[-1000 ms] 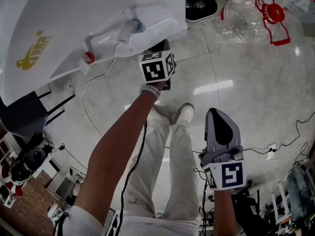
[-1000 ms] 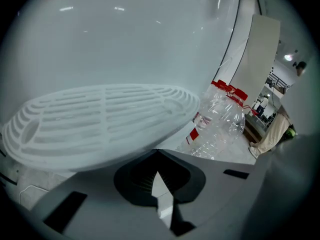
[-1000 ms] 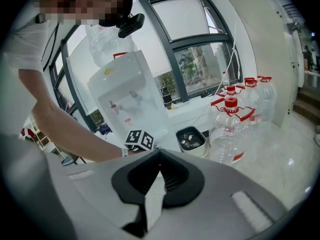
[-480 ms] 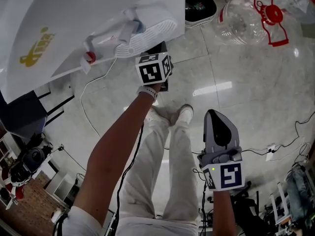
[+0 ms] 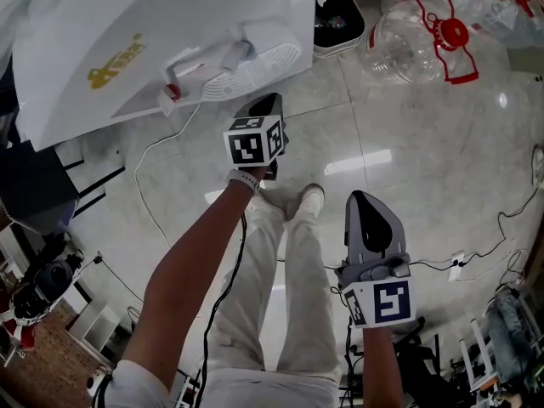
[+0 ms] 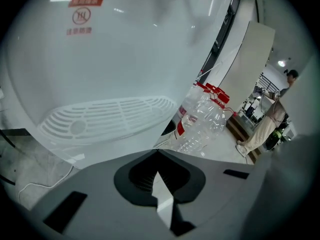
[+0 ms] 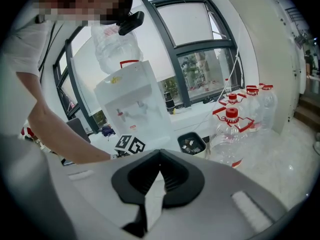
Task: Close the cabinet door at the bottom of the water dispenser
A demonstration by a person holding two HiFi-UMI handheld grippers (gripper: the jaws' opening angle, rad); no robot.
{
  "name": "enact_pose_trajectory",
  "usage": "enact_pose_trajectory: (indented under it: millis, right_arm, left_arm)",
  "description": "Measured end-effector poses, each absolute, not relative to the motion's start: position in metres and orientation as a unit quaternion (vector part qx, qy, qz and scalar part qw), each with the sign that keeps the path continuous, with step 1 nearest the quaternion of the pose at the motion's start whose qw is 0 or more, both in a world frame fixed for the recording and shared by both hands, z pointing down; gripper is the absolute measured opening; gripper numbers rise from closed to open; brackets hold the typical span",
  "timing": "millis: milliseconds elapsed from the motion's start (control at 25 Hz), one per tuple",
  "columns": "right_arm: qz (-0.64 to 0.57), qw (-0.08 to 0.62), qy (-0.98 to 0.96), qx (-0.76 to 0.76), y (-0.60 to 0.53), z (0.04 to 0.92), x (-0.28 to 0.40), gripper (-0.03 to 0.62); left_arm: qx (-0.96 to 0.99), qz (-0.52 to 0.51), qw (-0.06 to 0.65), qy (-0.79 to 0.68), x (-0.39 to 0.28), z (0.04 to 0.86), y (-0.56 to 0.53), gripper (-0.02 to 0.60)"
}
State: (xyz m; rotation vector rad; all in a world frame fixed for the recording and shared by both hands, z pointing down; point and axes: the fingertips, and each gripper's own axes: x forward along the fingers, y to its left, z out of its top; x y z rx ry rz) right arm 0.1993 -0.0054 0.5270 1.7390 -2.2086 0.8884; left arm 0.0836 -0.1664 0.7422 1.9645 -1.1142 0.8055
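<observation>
The white water dispenser (image 5: pixel 127 49) fills the head view's upper left, seen from above, with its taps and ribbed drip tray (image 5: pixel 255 62). Its bottom cabinet door is hidden under the upper body. My left gripper (image 5: pixel 263 100) is shut and empty, pointing at the dispenser's front just below the tray. In the left gripper view the left gripper (image 6: pixel 158 151) sits close to the drip tray (image 6: pixel 100 119). My right gripper (image 5: pixel 364 198) is shut and empty, held lower right, away from the dispenser. In the right gripper view, the dispenser (image 7: pixel 132 109) stands beyond the right gripper (image 7: pixel 160 151).
Empty clear water bottles (image 5: pixel 416 28) with red handles lie on the glossy tile floor to the right of the dispenser. A small dark bin (image 5: pixel 336 11) stands beside them. A white cable (image 5: pixel 157 185) runs over the floor. The person's legs and shoes (image 5: pixel 289 201) are between the grippers.
The left gripper has drawn back a little from under the drip tray toward the person. The head view has shifted slightly. The right gripper has hardly moved.
</observation>
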Motion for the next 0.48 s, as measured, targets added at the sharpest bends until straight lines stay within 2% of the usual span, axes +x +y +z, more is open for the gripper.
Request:
enact_pose_trajectory:
  millis: [480]
  right_arm:
    - [0.274,0.099,-0.758,0.584,-0.018,0.474,0.208,0.009]
  left_arm:
    - [0.799,0.282,0.348,-0.401,0.085,0.653,-0.141,0.005]
